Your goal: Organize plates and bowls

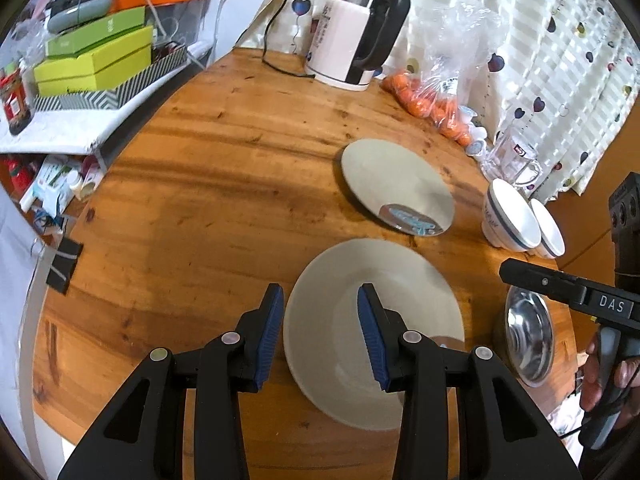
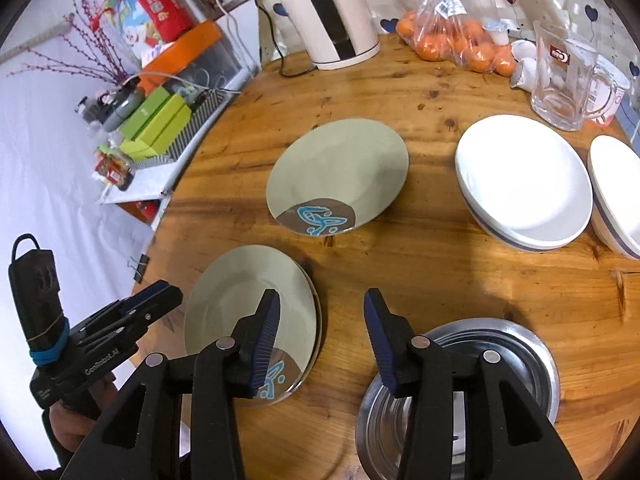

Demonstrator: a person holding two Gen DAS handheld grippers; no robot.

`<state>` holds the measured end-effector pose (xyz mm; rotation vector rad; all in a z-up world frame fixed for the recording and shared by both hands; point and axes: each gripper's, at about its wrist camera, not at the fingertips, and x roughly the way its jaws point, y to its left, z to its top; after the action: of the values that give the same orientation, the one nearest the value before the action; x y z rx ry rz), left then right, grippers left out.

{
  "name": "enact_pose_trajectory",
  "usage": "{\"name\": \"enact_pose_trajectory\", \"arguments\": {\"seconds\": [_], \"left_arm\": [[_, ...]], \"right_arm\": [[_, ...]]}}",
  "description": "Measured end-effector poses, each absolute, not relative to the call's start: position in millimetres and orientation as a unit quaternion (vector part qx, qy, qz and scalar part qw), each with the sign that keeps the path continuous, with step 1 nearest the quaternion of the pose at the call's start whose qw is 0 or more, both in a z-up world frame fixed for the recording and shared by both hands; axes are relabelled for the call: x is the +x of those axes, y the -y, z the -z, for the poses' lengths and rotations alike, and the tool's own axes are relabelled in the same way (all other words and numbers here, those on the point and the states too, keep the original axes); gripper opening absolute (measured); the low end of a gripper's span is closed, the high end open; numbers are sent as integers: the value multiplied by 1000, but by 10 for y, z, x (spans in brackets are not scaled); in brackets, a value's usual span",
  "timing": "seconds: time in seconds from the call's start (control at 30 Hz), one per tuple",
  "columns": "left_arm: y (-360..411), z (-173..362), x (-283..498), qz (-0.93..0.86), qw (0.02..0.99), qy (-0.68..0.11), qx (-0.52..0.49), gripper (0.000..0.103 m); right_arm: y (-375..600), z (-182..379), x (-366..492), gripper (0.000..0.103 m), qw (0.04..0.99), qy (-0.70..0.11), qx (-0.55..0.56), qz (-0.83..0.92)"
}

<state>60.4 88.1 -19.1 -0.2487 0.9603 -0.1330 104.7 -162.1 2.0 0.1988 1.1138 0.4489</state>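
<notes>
Left wrist view puts you over the round wooden table (image 1: 208, 200), which fills nearly the whole picture, with a patterned curtain (image 1: 540, 40) behind it from 12 to 2 o'clock. Next in size, a white and black electric kettle (image 1: 352, 32) stands at the table's 12 o'clock edge, and a clear bag of oranges (image 1: 436, 100) lies just beside it toward 1 o'clock. Your near plate (image 1: 332, 320) sits low at 6 o'clock, right under your left claw (image 1: 320, 334); its jaws stand partly apart and empty, one blue pad over bare wood, the other over the plate's well. A far plate (image 1: 384, 176) with a blue mark on its rim lies just past it toward 1 o'clock, apart from the first. Two white bowls (image 1: 508, 216) with dark bands sit side by side at 3 o'clock, near a glass mug (image 1: 512, 160). In the right wrist view, a steel bowl (image 2: 520, 344) rests at 5 o'clock, partly under your right claw (image 2: 320, 340). That claw also stands partly open and holds nothing; its jaws frame bare wood between the near plate and the steel bowl. A black binder clip (image 2: 140, 266) grips the table edge at 9 o'clock.
</notes>
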Motion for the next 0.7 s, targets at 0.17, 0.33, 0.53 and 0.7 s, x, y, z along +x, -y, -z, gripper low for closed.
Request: {"name": "enact_pose_trajectory", "arguments": {"seconds": [0.17, 0.33, 0.53, 0.7], "left_arm": [[-814, 122, 665, 69, 881, -454, -109, 40], [-767, 93, 716, 72, 883, -452, -102, 40], [-724, 108, 779, 77, 882, -455, -97, 40], [-701, 104, 821, 79, 882, -456, -95, 40]], "right_arm": [[1656, -20, 1069, 43, 820, -524, 101, -207], [1676, -21, 1093, 43, 822, -523, 100, -203], [1697, -14, 1130, 43, 823, -522, 103, -200], [1690, 2, 1163, 43, 821, -525, 104, -198]]}}
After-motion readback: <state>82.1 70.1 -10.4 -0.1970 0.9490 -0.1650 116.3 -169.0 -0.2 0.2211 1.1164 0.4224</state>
